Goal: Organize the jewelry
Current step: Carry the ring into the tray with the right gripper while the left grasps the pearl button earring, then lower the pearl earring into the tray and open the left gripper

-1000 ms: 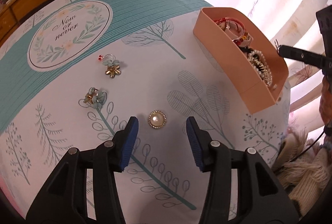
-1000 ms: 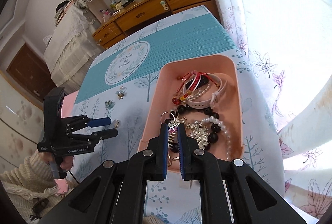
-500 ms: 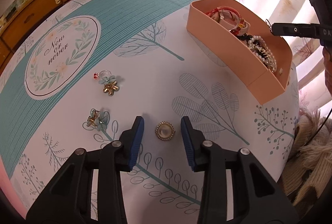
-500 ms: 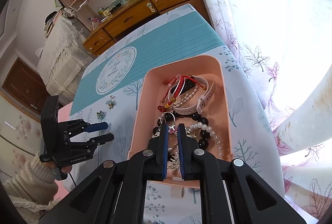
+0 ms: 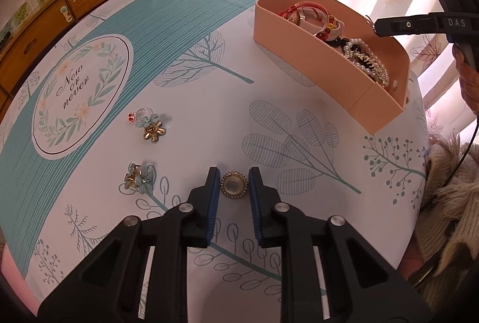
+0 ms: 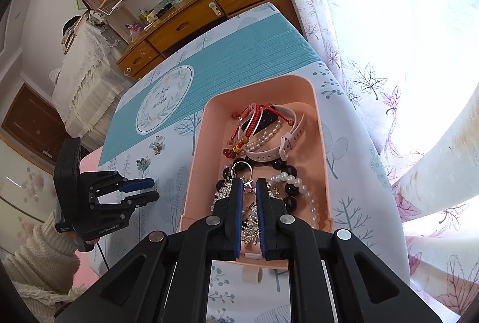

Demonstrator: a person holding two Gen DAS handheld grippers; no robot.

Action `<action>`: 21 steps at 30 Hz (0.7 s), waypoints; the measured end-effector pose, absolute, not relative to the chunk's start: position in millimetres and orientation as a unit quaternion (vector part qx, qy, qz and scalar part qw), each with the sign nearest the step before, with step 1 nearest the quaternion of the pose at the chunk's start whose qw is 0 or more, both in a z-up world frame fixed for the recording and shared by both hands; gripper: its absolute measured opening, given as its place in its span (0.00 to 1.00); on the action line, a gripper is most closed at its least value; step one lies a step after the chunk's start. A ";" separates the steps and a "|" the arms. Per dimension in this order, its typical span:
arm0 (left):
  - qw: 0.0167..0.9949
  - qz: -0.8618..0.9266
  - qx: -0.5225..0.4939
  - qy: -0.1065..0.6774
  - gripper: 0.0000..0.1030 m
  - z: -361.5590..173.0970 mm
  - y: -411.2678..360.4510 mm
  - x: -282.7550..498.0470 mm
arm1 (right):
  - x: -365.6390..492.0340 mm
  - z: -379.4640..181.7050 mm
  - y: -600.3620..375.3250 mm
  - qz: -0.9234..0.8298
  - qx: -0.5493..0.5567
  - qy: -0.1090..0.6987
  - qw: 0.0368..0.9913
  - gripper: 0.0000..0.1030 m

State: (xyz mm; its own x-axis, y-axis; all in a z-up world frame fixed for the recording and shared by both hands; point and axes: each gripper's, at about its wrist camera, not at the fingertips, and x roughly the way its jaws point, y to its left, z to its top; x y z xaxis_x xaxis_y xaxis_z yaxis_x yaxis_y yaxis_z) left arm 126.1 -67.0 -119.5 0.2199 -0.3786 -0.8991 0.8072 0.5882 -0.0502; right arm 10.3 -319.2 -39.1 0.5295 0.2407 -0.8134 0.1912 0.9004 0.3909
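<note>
The left gripper point(image 5: 234, 184) brackets a pearl brooch point(image 5: 234, 188) on the counter point(image 5: 194, 77), fingers slightly apart. The right gripper point(image 6: 247, 188) hangs over the pink tray point(image 6: 318, 125), fingers narrowly apart around a small charm point(image 6: 248, 184).

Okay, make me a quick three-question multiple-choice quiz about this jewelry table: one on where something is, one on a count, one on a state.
1. Where is the pearl brooch?
A. In the pink tray
B. On the tablecloth between the left gripper's fingers
C. On the wreath print

2. How many flower pieces lie loose on the cloth?
A. Two
B. Four
C. None

3. How stands the left gripper?
A. Shut tight on a bracelet
B. Open around the brooch
C. Out of view

Answers:
1 B: the brooch lies on the tablecloth, blue pads on either side.
2 A: one flower piece and another, both outside the pink tray.
3 B: gaps show on both sides.
</note>
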 end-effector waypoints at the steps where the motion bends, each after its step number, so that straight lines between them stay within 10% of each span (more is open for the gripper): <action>1: 0.753 -0.392 0.221 0.480 0.16 -118.5 -66.6 125.0 | 10.7 -39.4 -319.5 0.014 0.223 0.484 0.846 0.08; 21: 0.774 -0.454 0.201 0.392 0.16 -34.4 -181.4 90.0 | -3.5 -32.7 -327.2 -0.030 0.198 0.448 0.871 0.08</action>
State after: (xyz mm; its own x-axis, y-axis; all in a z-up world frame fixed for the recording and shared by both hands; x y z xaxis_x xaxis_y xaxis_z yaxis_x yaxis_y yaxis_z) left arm 90.0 -181.4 -34.4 0.2800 -0.5449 -0.7904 0.8609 0.5068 -0.0444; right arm -3.5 -327.2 -32.7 0.5963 0.1247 -0.7930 0.2299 0.9199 0.3176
